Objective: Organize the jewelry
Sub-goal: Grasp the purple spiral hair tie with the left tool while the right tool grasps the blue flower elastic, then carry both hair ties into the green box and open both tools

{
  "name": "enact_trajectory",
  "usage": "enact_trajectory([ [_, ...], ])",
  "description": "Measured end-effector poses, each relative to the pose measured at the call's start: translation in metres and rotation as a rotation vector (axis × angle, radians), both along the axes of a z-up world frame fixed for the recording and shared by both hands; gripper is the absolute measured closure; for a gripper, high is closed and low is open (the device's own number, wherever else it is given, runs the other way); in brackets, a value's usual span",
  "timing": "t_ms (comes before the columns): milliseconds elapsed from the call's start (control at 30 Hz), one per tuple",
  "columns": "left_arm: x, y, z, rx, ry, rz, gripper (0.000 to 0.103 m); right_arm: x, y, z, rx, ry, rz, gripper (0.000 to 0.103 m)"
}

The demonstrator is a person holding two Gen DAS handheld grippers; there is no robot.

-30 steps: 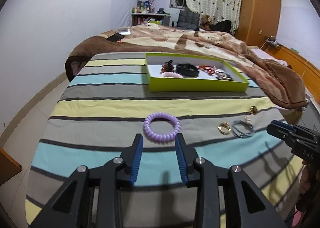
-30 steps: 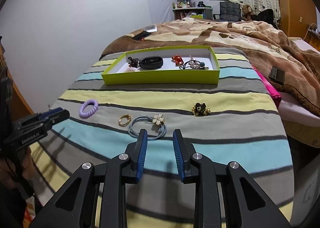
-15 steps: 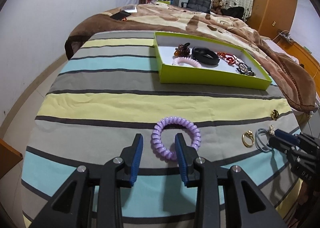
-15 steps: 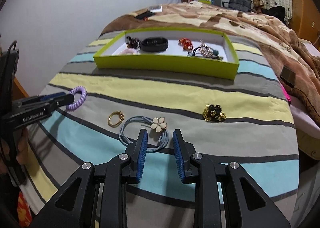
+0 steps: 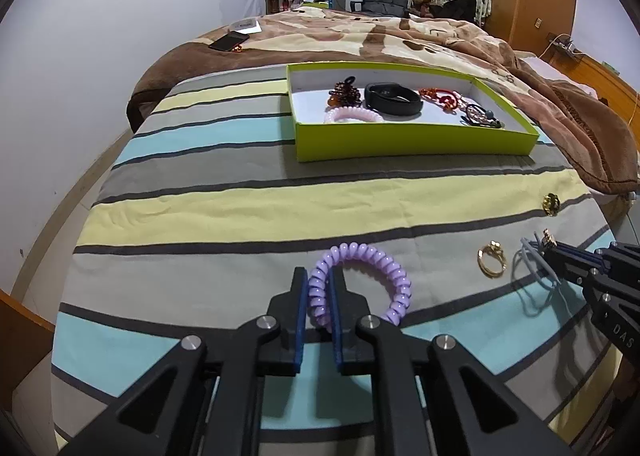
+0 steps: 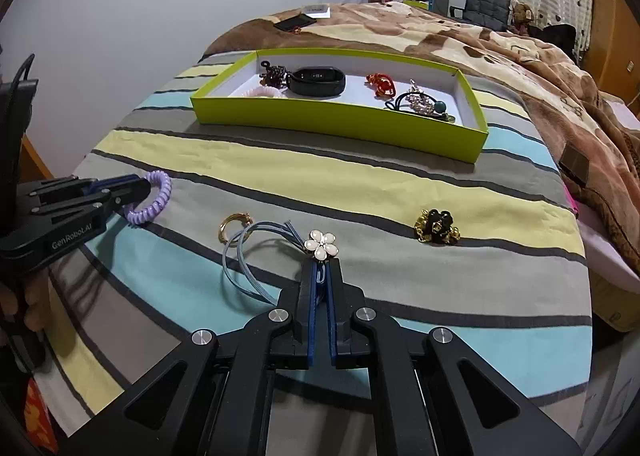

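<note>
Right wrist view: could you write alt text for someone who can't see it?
The right claw is shut on a blue hair tie with a white flower, on a striped bedspread. Left, another claw pinches a purple coil tie; behind sits a green jewelry tray.

You have a glossy, ribbed plastic coil tie [image 5: 372, 276] and a shiny gold metal ring [image 6: 234, 224] lying on matt woven striped cloth [image 5: 240, 211], a smooth matt cardboard tray [image 6: 336, 117] beyond, a plush brown blanket [image 5: 400, 39] behind it, and matt black plastic fingers [image 6: 306, 288] with blue rubbery pads.
</note>
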State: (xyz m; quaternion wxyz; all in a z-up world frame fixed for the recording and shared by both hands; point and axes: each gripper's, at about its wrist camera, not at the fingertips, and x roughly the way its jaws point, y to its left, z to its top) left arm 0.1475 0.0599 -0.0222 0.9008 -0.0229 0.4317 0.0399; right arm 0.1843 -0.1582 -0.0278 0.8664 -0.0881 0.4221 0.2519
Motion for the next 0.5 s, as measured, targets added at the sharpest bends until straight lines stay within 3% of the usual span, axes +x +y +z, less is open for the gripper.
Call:
enact_trajectory([
  [500, -0.023, -0.011, 0.025, -0.08, -0.08, -0.057, 0.093, -0.018, -0.022, 0.023, 0.104, -0.036, -0.046, 0.099],
])
